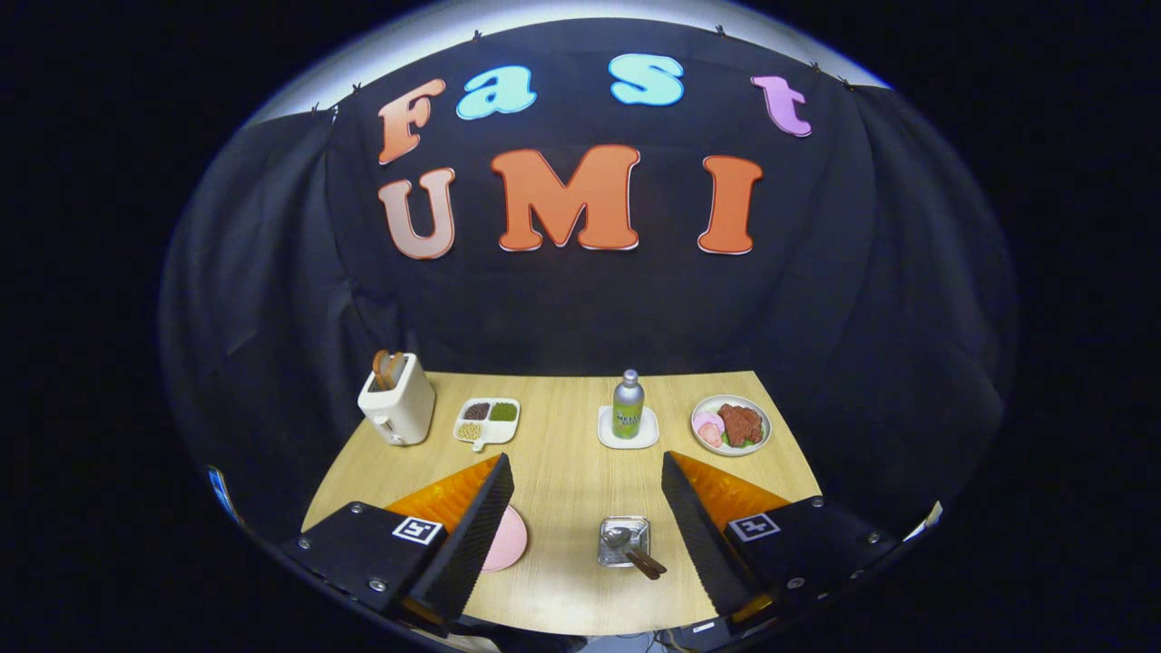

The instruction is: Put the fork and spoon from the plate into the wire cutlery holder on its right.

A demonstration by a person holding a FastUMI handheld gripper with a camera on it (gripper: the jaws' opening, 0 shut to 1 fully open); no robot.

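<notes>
Wooden bench (pixel 562 472) under black cloth wall. Hand-held gripper (pixel 585 517) spread wide, holding nothing. Pink plate (pixel 510 540) beside left finger, looks bare. Wire cutlery holder (pixel 624 541) between fingers, spoon (pixel 619 537) and brown-handled piece (pixel 646 563) already inside. Likely light, stiff, slippery metal; best pinched mid-handle. Fork not told apart.

Wooden table (pixel 562 472), toaster (pixel 397 406), plate (pixel 508 539), cutlery holder (pixel 623 542), bottle (pixel 628 404)

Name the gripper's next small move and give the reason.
Probably swing the open gripper slightly left to uncover the pink plate: a finger hides most of it, while a spoon already sits in the wire holder between the fingers.
</notes>
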